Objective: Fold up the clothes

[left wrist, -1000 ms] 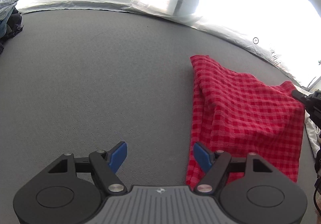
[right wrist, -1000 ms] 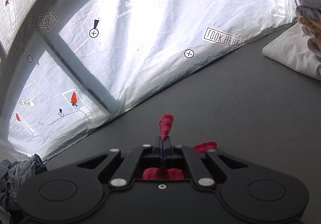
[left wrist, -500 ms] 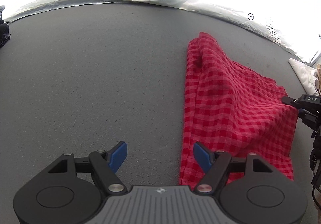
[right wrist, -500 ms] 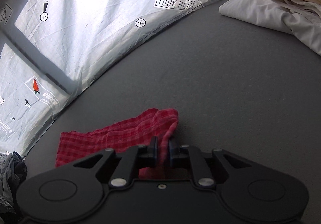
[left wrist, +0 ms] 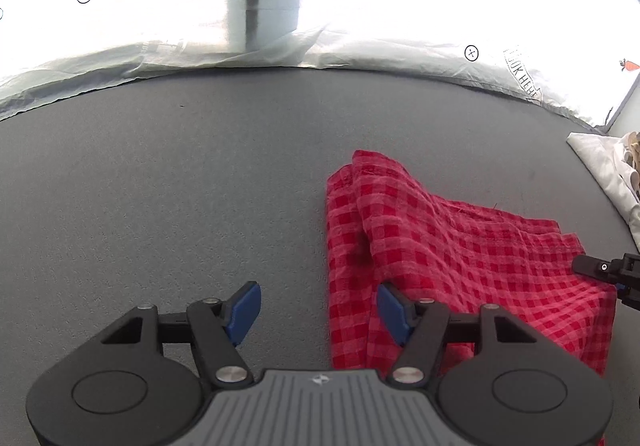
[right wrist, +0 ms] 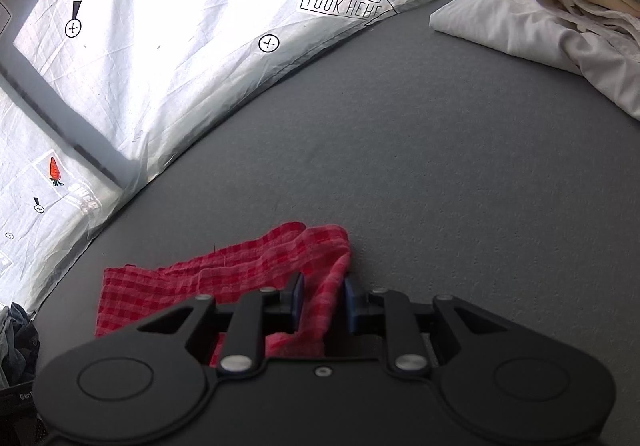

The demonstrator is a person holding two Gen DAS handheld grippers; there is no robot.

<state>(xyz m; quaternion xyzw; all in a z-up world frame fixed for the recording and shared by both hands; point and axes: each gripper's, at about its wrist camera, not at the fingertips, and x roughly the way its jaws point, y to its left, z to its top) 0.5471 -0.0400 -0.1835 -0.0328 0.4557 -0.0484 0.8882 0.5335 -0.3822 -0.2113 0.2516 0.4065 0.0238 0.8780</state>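
A red checked cloth (left wrist: 460, 254) lies loosely folded and rumpled on the grey table (left wrist: 160, 186). My left gripper (left wrist: 318, 310) hovers over the cloth's near left edge. Its jaws are closing but still wide apart, and the blue pads (left wrist: 246, 310) press on nothing. In the right wrist view the cloth (right wrist: 240, 266) spreads away to the left. Its raised corner stands between the blue pads (right wrist: 298, 294) of my right gripper (right wrist: 324, 296), whose jaws are opening, with a gap beside the fabric. The right gripper's tip (left wrist: 592, 268) shows at the cloth's right corner.
A pile of white and beige clothes (right wrist: 540, 18) sits at the table's far right, also seen as a white heap (left wrist: 608, 170). Dark garments (right wrist: 16, 334) lie at the left edge. A bright white sheet with printed marks (right wrist: 200, 26) backs the table.
My right gripper came down to the table with the cloth corner, and its jaws went from shut on the corner to parted. The left gripper shifted along the cloth's left edge and narrowed slightly.
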